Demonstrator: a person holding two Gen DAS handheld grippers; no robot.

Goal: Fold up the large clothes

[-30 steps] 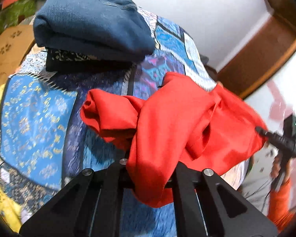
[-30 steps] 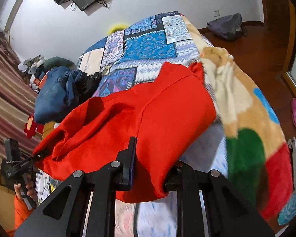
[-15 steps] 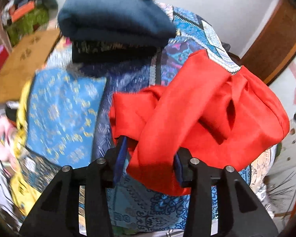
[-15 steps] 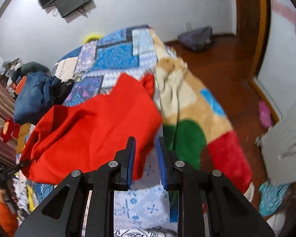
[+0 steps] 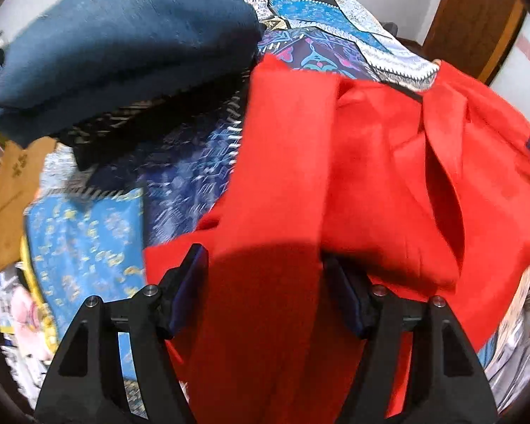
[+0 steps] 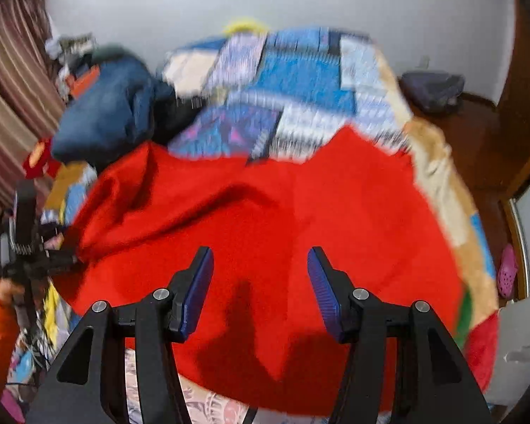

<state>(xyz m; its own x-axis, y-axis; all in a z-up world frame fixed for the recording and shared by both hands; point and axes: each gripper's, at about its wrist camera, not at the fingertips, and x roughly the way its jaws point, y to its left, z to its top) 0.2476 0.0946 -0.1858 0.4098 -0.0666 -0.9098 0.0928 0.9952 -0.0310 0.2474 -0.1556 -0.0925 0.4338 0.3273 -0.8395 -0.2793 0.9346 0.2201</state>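
Note:
A large red garment (image 5: 371, 176) lies spread and creased on the patchwork bedspread (image 5: 318, 21). In the left wrist view my left gripper (image 5: 265, 279) stands with its jaws wide apart, and a fold of the red cloth runs between them and drapes over the front. In the right wrist view my right gripper (image 6: 259, 282) is open and empty just above the red garment (image 6: 265, 212), which lies flat across the near end of the bed. The left gripper (image 6: 53, 256) shows at the left edge there, at the garment's side.
A folded dark blue garment (image 5: 123, 46) sits on a black patterned one at the bed's far left. A beige patterned blanket (image 6: 441, 183) hangs off the right side. A wooden floor with a dark bag (image 6: 431, 88) lies beyond, and a pink shoe (image 6: 507, 270).
Both grippers have opened: the right let go of the red garment, which now lies flatter on the bed. The left jaws have spread wide with cloth still lying between them.

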